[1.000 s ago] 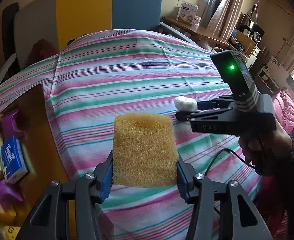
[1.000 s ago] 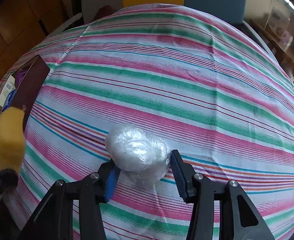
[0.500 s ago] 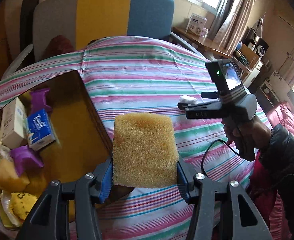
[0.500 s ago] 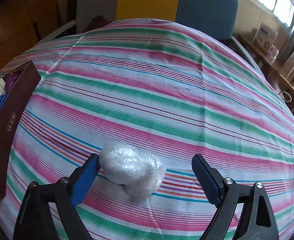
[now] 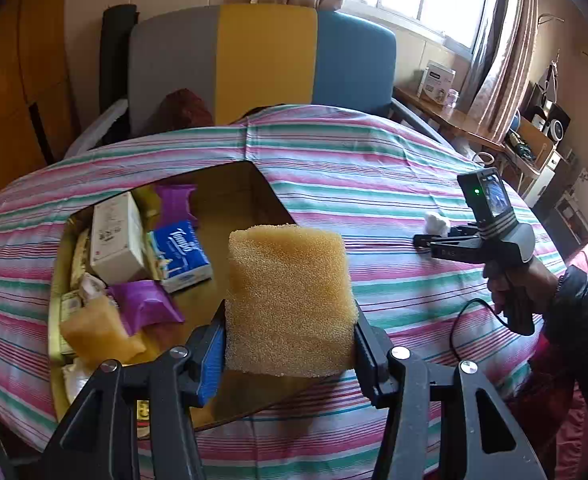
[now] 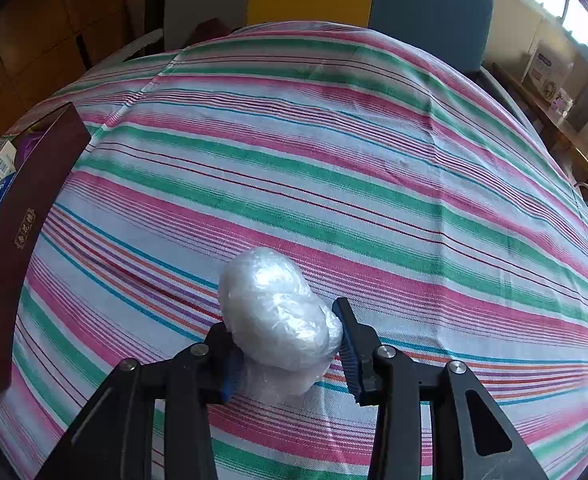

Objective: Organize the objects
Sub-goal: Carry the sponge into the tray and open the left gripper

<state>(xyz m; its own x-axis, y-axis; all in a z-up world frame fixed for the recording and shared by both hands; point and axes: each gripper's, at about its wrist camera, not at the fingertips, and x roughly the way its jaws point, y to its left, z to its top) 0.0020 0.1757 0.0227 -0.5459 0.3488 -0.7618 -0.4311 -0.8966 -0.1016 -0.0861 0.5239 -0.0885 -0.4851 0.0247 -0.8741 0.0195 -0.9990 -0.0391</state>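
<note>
1. Sponge (image 5: 290,300) – yellow foam block, pinched between the left gripper (image 5: 290,354) fingers, held above the near edge of an open box (image 5: 230,192).
2. Box sits on a striped tablecloth (image 6: 333,160); inside are a tissue pack (image 5: 182,256), a white carton (image 5: 116,236) & purple packets (image 5: 146,308).
3. Plastic-wrapped ball (image 6: 278,316) – white, resting on the cloth, squeezed between the right gripper (image 6: 290,356) fingers, well apart from the box.
</note>
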